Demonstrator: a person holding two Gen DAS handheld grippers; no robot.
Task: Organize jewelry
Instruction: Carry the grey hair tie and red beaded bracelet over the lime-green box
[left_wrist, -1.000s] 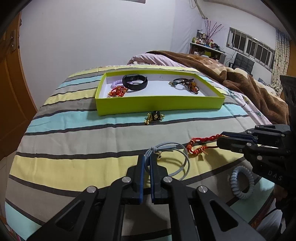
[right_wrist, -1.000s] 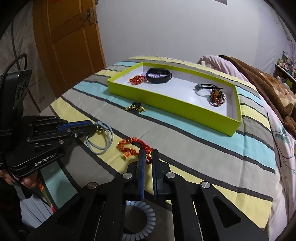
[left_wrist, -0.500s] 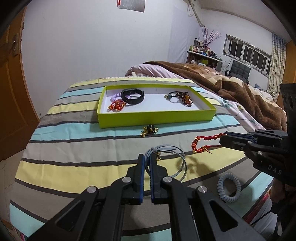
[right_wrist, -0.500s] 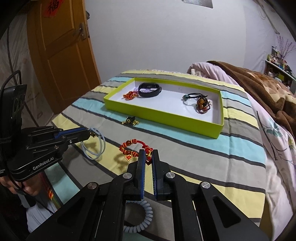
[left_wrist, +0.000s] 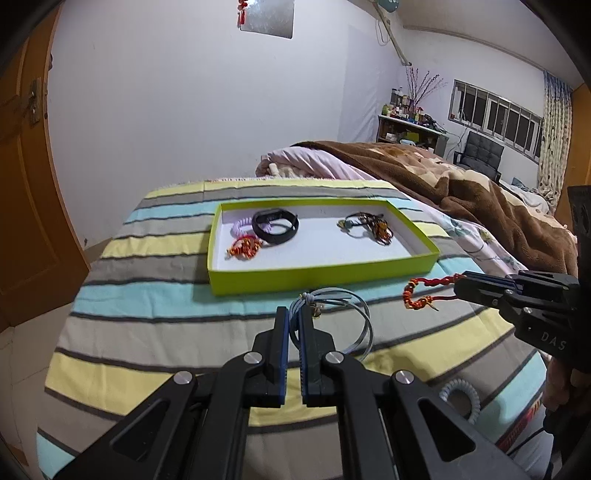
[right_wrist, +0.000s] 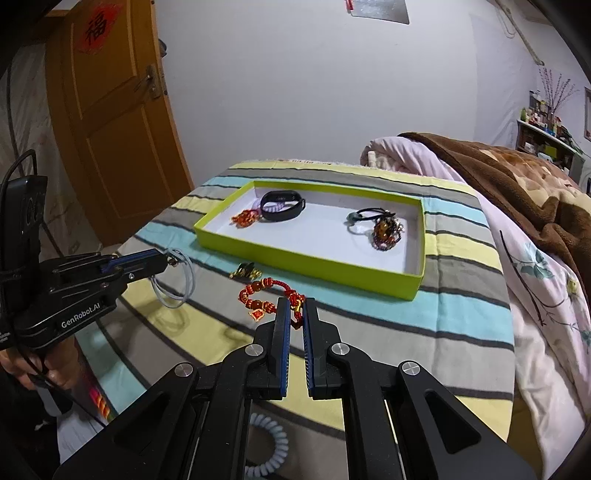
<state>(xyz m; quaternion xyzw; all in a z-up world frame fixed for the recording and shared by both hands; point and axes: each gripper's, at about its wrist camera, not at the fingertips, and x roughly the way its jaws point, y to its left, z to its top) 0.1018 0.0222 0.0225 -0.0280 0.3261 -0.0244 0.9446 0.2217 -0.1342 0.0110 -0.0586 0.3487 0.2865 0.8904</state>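
Both bracelets pinched, tray ahead

My left hand-held gripper (left_wrist: 294, 325) clamps the blue cord bracelet (left_wrist: 345, 317), my right hand-held gripper (right_wrist: 295, 314) the red beaded bracelet (right_wrist: 264, 295); the green tray (left_wrist: 321, 275) lies ahead of both, long side facing me.

Bed (left_wrist: 155, 332), covered with a blanket striped in yellow, grey and light blue.

Lying directly on it:
- Lime-green tray (left_wrist: 317, 275) with white floor, ahead of both hand-held grippers, long side toward them.
- Small gold-and-black trinket (right_wrist: 245, 272), just before the tray's near wall, ahead and left of the right hand-held gripper (right_wrist: 295, 314).
- Pale blue spiral hair tie (left_wrist: 461, 398), under the right hand-held gripper, to the right of the left hand-held gripper (left_wrist: 293, 321).
- Brown blanket (right_wrist: 517, 184) and pink floral quilt (right_wrist: 535, 288), heaped on the far right.
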